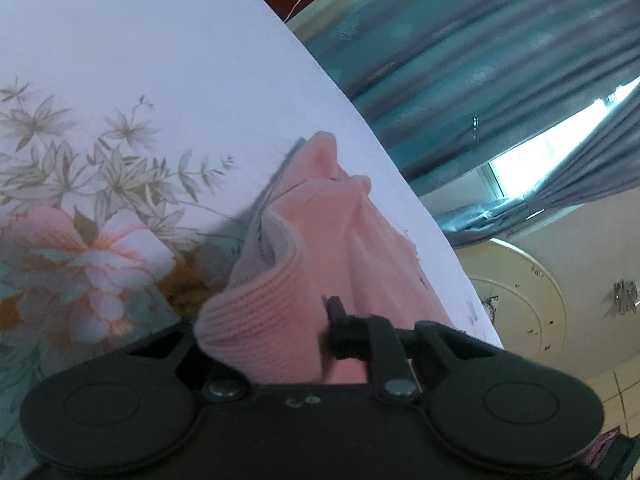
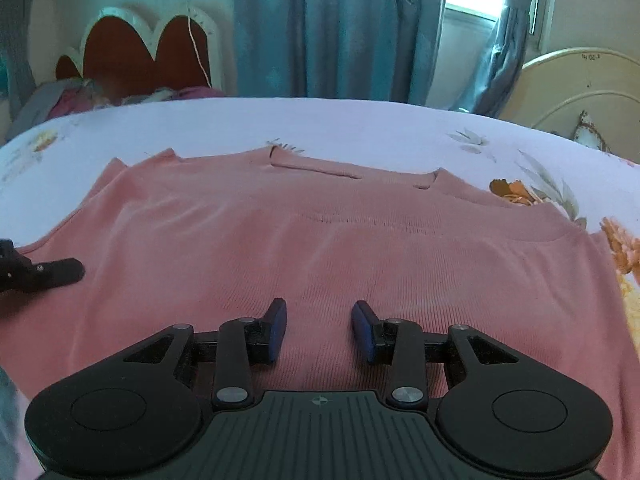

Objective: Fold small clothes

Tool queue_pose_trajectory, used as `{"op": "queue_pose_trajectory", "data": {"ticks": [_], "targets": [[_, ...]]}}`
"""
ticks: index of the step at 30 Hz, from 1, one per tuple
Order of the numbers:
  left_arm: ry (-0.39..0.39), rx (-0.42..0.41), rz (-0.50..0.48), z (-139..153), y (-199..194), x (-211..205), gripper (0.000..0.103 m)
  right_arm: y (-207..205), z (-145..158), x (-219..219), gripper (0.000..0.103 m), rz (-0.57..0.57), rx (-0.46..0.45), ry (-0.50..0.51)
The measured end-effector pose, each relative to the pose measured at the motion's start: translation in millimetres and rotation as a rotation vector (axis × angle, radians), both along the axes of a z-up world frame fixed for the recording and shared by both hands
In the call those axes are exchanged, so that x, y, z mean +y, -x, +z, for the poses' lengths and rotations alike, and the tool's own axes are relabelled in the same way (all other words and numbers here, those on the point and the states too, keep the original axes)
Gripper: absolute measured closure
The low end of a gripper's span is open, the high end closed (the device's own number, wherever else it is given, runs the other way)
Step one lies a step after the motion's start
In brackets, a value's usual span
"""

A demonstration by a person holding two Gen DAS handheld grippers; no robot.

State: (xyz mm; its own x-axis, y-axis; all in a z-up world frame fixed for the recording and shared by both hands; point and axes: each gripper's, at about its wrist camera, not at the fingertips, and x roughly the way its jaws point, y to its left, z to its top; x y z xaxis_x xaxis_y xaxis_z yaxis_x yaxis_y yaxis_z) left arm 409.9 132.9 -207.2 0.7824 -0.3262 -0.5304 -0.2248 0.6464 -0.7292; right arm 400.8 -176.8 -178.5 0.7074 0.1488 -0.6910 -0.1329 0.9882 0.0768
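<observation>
A pink knit sweater (image 2: 320, 240) lies spread flat on the bed, its folded top edge toward the headboard. My right gripper (image 2: 319, 330) hovers over its near part, jaws open and empty, blue pads (image 2: 278, 330) showing. My left gripper (image 1: 316, 320) is shut on a ribbed edge of the pink sweater (image 1: 280, 308), which bunches up over the jaws and hides the left finger. The left gripper also shows in the right wrist view (image 2: 44, 272) at the sweater's left edge.
The bed has a white floral sheet (image 1: 120, 140). A red and white headboard (image 2: 152, 52) with piled cloth (image 2: 68, 100) stands at the back. Blue curtains (image 2: 340, 28) and a window (image 2: 468, 20) are behind. A round cream panel (image 2: 580, 84) is at right.
</observation>
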Motion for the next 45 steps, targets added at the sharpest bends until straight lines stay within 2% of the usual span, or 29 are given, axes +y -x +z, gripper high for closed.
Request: {"op": "queue_pose_trajectory", "data": {"ticks": [4,7,13,18,23,27,30,32,34,35,37,38,41,42,43,44,45], "targets": [[-0.005,-0.009,0.019,2,4,-1,0.091,2,-11,6,0.066,0.024,-0.022,0.054],[-0.015,-0.031,0.039,10,12,-1,0.092,-1,-9,-2,0.066,0.01,-0.003,-0.004],[-0.144,-0.103,0.024,45,10,-23,0.093,1,1,-25,0.066,0.0,-0.021,-0.131],[-0.265,-0.176,-0.05,76,2,-63,0.093,7,16,-54,0.066,-0.01,-0.042,-0.195],[-0.341,-0.255,-0.184,104,-11,-126,0.093,21,26,-99,0.066,-0.049,-0.061,-0.228],[-0.389,-0.326,-0.357,117,-14,-202,0.093,37,30,-150,0.066,-0.127,-0.064,-0.261],[-0.414,-0.357,-0.506,109,-7,-261,0.093,54,30,-190,0.066,-0.197,-0.07,-0.26],[-0.423,-0.35,-0.604,95,0,-300,0.093,66,28,-218,0.066,-0.244,-0.07,-0.255],[-0.485,-0.332,-0.712,72,9,-335,0.092,75,24,-240,0.066,-0.277,-0.062,-0.264],[-0.553,-0.298,-0.766,56,15,-352,0.088,79,21,-251,0.066,-0.287,-0.05,-0.278],[-0.606,-0.244,-0.828,36,26,-365,0.08,84,19,-268,0.065,-0.292,-0.036,-0.321],[-0.623,-0.267,-0.836,35,36,-365,0.074,86,20,-274,0.065,-0.29,-0.04,-0.34],[-0.635,-0.29,-0.862,43,52,-353,0.045,84,25,-282,0.065,-0.264,-0.055,-0.401],[-0.627,-0.296,-0.865,46,57,-348,0.04,79,27,-282,0.065,-0.247,-0.055,-0.418],[-0.629,-0.3,-0.866,50,59,-343,0.04,75,28,-279,0.064,-0.226,-0.054,-0.428],[-0.635,-0.3,-0.862,54,67,-336,0.04,70,29,-274,0.048,-0.205,-0.051,-0.432],[-0.632,-0.297,-0.856,58,70,-330,0.04,64,29,-269,0.036,-0.186,-0.052,-0.433]]}}
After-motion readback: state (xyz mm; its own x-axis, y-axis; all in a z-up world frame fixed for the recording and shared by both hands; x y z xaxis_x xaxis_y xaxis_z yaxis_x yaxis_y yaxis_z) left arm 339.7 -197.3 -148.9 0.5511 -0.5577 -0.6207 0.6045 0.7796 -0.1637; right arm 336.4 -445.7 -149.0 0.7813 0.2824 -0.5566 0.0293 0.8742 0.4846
